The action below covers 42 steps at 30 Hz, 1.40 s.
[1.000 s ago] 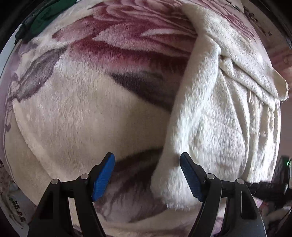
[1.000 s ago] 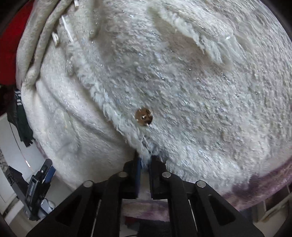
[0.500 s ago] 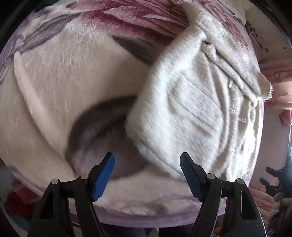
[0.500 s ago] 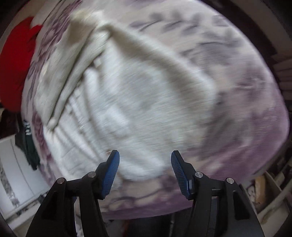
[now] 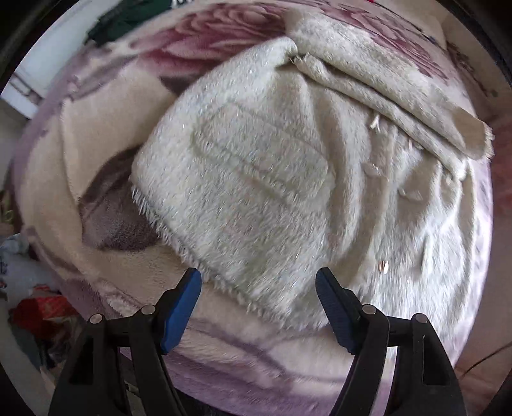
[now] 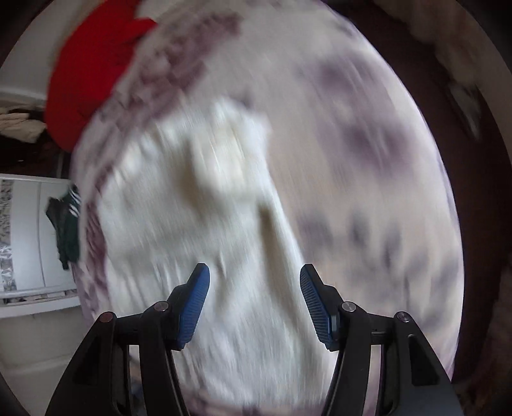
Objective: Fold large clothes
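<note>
Left wrist view shows your bed (image 5: 80, 134), spread with a floral blanket (image 5: 224, 28), and on it the cream fleece coat (image 5: 262, 198), partly folded, with one flap (image 5: 384, 92) laid across its top and a fringed hem nearest you. Its pile looks thick and springy, so I judge the folded layers could creep open or slide on the plush blanket if you tug rather than lift. Your left gripper (image 5: 258, 307) hangs just above the hem, jaws spread and empty; closing there could catch the blanket along with the hem. Your right gripper (image 6: 254, 297) is also spread and empty over the coat, but that view is smeared, so aiming now risks a missed grab. A small metal snap (image 5: 383, 265) near the edge could snag a pad.
</note>
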Each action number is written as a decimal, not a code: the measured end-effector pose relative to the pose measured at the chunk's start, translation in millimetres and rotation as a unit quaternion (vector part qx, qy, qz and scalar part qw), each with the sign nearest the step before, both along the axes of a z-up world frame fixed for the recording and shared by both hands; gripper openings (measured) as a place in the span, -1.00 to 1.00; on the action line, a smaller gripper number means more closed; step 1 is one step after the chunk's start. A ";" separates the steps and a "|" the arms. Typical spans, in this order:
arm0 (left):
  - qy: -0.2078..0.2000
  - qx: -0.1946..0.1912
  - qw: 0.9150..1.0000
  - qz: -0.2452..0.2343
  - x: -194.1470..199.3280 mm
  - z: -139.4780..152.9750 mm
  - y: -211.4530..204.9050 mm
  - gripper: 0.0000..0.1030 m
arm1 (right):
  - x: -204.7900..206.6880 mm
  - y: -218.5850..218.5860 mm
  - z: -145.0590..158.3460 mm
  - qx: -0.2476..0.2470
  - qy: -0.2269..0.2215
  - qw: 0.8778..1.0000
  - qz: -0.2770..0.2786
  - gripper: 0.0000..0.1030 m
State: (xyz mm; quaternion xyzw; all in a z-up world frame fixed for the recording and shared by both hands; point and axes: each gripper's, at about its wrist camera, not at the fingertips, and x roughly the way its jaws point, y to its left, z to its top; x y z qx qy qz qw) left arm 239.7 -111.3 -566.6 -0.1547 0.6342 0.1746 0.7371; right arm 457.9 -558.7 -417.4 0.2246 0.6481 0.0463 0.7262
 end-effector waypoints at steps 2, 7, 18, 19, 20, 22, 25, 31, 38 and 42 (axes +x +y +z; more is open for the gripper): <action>0.002 0.014 1.000 0.018 11.3 -4.5 -7.2 0.40 | 50.3 2.3 5.5 -0.012 -0.026 0.999 0.030 0.19; 0.054 0.106 0.992 0.029 49.4 -24.5 -11.5 0.40 | 155.3 41.9 -24.2 -0.033 -0.005 0.994 0.100 0.19; 0.056 0.132 0.989 0.033 88.4 -39.7 4.8 0.40 | 238.7 183.8 -157.4 -0.070 0.152 0.968 0.187 -0.70; 0.056 0.131 0.989 0.033 85.3 -36.8 3.7 0.40 | 240.9 186.7 -157.1 -0.086 0.143 0.970 0.179 -0.83; 0.054 0.127 0.990 0.034 82.3 -36.2 3.8 0.40 | 242.4 187.3 -155.4 -0.087 0.137 0.973 0.165 -0.84; 0.054 0.124 0.990 0.035 76.9 -36.3 1.0 0.40 | 246.0 189.9 -148.1 -0.100 0.116 0.978 0.144 -0.85; 0.055 0.112 0.991 0.040 70.1 -39.2 1.9 0.40 | 253.1 195.8 -137.4 -0.124 0.081 0.981 0.128 -0.86; 0.059 0.091 0.993 0.043 60.4 -36.8 2.7 0.40 | 263.8 185.0 -151.8 -0.070 0.105 0.987 0.099 -0.74; -0.022 -0.077 0.992 0.099 25.6 -14.3 -1.8 0.40 | 264.9 91.4 -64.3 -0.005 0.034 0.993 0.115 0.02; -0.021 -0.136 0.985 0.105 21.7 -31.6 -22.8 0.40 | 243.1 40.6 -66.8 -0.057 0.047 0.988 0.134 0.02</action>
